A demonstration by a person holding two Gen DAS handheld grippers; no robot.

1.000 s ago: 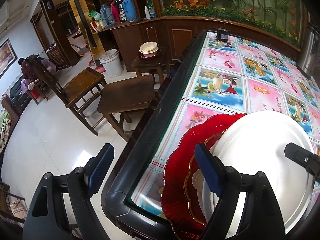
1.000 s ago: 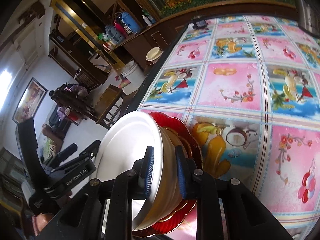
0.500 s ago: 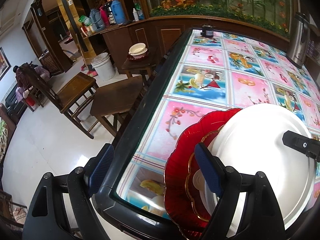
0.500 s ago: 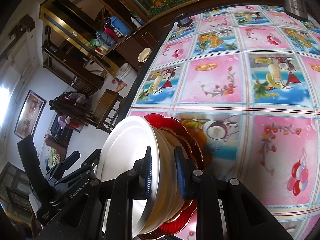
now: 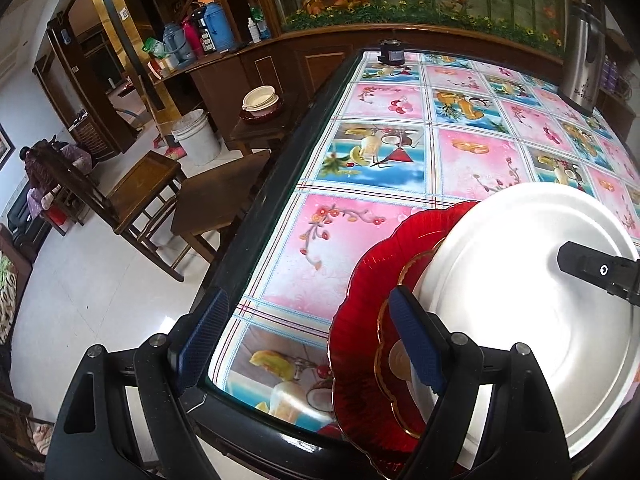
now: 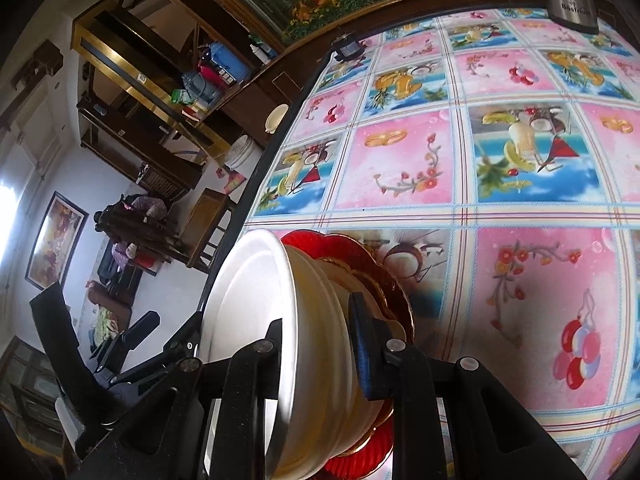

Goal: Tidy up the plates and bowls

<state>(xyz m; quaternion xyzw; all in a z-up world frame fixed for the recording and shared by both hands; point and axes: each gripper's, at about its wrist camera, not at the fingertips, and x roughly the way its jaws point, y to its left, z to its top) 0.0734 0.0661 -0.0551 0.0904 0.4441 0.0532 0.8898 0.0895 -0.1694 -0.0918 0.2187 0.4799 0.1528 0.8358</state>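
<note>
A white bowl sits in a stack on a gold-rimmed dish and a red scalloped plate at the table's near left corner. My right gripper has one finger inside the white bowl and one outside its wall, with a wide gap between them. Its finger shows in the left wrist view over the bowl. My left gripper is open and empty, its right finger in front of the red plate's left rim, its left finger off the table edge.
The table has a pink and blue patterned cloth under glass with a dark rim. A steel kettle and a small black object stand at the far end. Wooden chairs and a bucket are on the floor left.
My right gripper's jaws have spread apart from the bowl's wall. The bowl and plates now sit nearer the table's corner. Both cameras have shifted slightly.
</note>
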